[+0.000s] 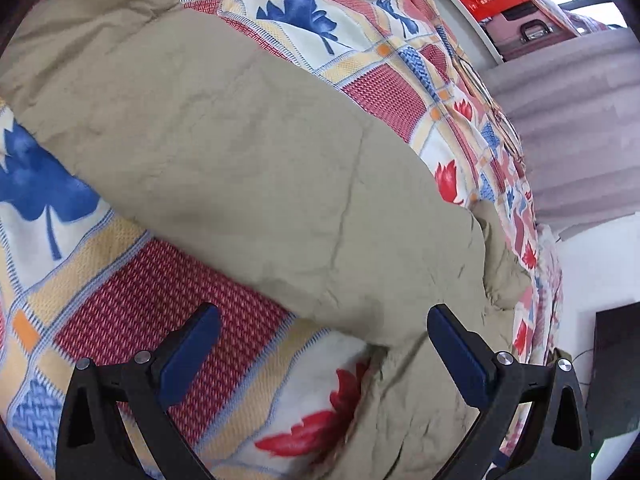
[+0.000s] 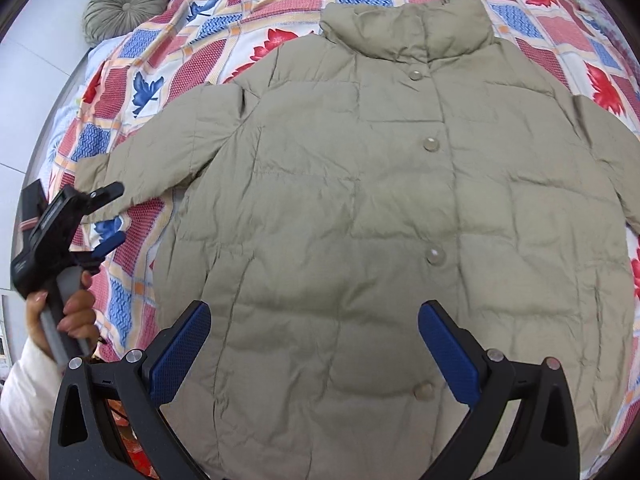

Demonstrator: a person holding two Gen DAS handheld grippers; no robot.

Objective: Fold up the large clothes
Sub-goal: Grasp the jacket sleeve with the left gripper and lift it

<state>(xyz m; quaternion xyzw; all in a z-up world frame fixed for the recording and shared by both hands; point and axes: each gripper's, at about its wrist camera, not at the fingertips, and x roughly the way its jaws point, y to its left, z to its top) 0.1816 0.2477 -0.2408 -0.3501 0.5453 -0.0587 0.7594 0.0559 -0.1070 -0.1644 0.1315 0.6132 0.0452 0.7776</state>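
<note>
A khaki padded jacket (image 2: 384, 208) is being shown lying flat, front up and buttoned, on the patterned bedspread (image 2: 188, 60), collar at the far end. Its left sleeve (image 1: 224, 152) is being approached by the left tool (image 1: 324, 332), fingers held apart over the cuff edge. The right tool (image 2: 314, 328) is being held apart above the near hem. Bare bedspread is being left open to the left.

My right gripper (image 2: 314, 344): black triangular-cutout arms, silver screws, textured blue pads (image 2: 180, 354). My left gripper (image 1: 323, 350): same build. My left hand (image 2: 76, 312): bare skin, white sleeve (image 2: 24, 388).
</note>
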